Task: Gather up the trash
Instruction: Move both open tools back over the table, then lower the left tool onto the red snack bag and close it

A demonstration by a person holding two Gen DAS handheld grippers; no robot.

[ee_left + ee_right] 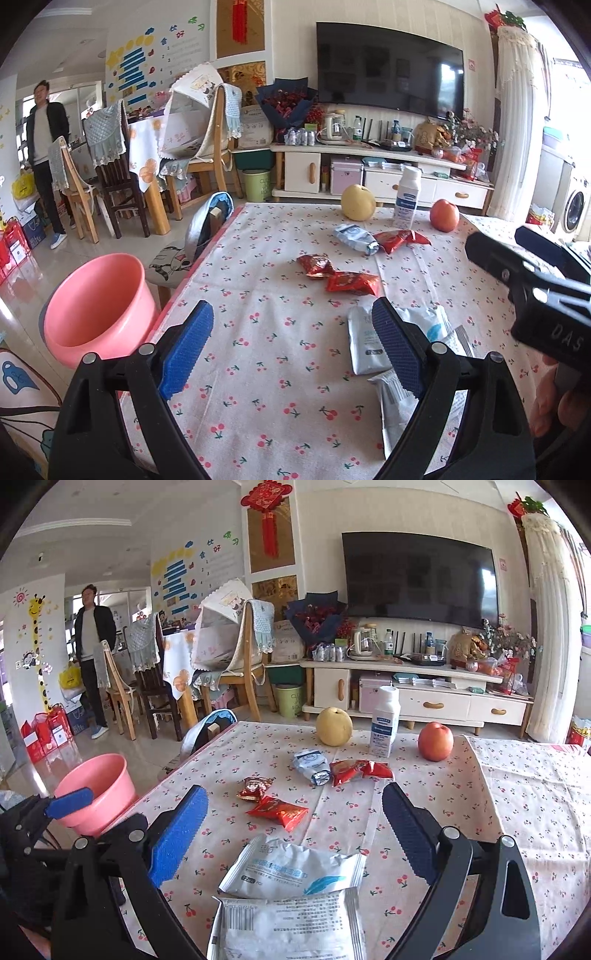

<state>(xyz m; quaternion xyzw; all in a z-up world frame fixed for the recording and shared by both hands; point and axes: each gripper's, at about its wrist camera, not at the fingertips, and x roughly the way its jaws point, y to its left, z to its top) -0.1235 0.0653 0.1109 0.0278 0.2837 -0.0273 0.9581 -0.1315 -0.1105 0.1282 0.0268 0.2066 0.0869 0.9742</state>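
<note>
Looking through the left wrist view, the left tool (291, 343) hangs over the desk (258, 369) with its blue pads spread wide and nothing between them; the pink bin (99, 306) sits off the desk's left edge, and two white packets (364, 343) lie just under the tool's right finger. A likely slip is that finger catching a packet's edge and pushing it along the cloth instead of picking it up, since the flat foil gives little to pinch. Two red wrappers (338, 275) lie mid-desk, with a blue-white pouch (354, 238) and another red wrapper (400, 240) beyond; the pear (357, 202), bottle (406, 199) and apple (444, 215) stand close behind and could be knocked or taken for trash. The right tool (532, 280) enters at the right edge, its jaws cut off, and the finger hides much of the packets. From the right wrist view, the right tool (291, 838) is also spread and empty, with the two white packets (291, 897) overlapping between its fingers; closing here may lift both, or only the top one while the other slides. The lower packet runs out of frame, the print is too small to read, and the left tool (70, 803) shows only one pad in front of the bin (96, 794), so a collision on the way there is possible.
</note>
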